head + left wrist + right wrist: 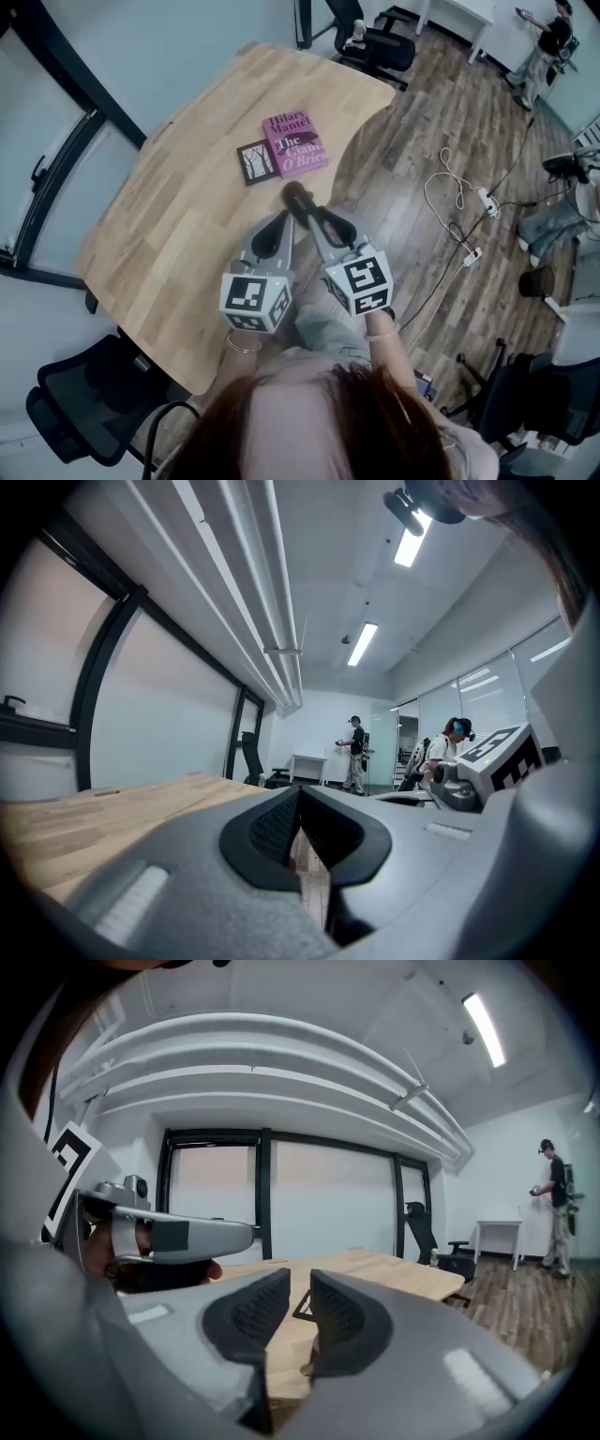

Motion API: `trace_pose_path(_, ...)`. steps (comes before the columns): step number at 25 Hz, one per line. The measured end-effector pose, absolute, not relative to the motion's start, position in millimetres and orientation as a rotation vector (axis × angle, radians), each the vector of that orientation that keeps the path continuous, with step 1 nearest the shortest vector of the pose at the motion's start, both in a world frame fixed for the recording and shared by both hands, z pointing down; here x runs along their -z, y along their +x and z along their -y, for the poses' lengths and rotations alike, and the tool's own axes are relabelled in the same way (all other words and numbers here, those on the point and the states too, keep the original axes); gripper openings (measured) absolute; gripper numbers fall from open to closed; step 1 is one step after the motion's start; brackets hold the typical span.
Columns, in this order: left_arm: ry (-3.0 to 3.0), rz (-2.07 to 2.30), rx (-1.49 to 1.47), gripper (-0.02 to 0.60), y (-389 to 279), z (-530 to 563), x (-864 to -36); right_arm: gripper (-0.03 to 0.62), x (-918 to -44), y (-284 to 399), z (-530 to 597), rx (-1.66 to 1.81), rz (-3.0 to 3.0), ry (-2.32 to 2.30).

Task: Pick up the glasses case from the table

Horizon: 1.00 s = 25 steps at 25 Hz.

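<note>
A small dark flat square piece with a pale pattern [256, 161], which may be the glasses case, lies on the wooden table [178, 216] beside a pink book [296, 142]. It also shows far off between the right jaws [304, 1306]. My right gripper [298, 197] hovers over the table's near right edge, just short of the book; its jaws [298, 1281] stand a narrow gap apart with nothing between them. My left gripper [281, 219] sits beside it, a little further back, its pads meeting at the tip [298, 793] and holding nothing.
The table's right edge runs just under both grippers, with wood floor beyond. White cables and a power strip [473, 202] lie on the floor. Black office chairs stand at the far end [380, 47] and lower left [80, 403]. People stand in the background [354, 752].
</note>
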<state>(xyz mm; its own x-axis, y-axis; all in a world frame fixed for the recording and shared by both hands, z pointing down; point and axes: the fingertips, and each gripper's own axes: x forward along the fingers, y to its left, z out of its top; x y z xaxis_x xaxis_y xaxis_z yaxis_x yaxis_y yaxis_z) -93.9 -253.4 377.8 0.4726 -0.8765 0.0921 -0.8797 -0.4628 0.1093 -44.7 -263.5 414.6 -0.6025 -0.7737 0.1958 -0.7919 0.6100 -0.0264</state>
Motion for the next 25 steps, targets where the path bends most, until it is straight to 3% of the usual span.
trace_pose_path(25,2.483,1.580,-0.084,0.009,-118,346,-447,0.181,-524,-86,364,-0.220,2.517,1.082)
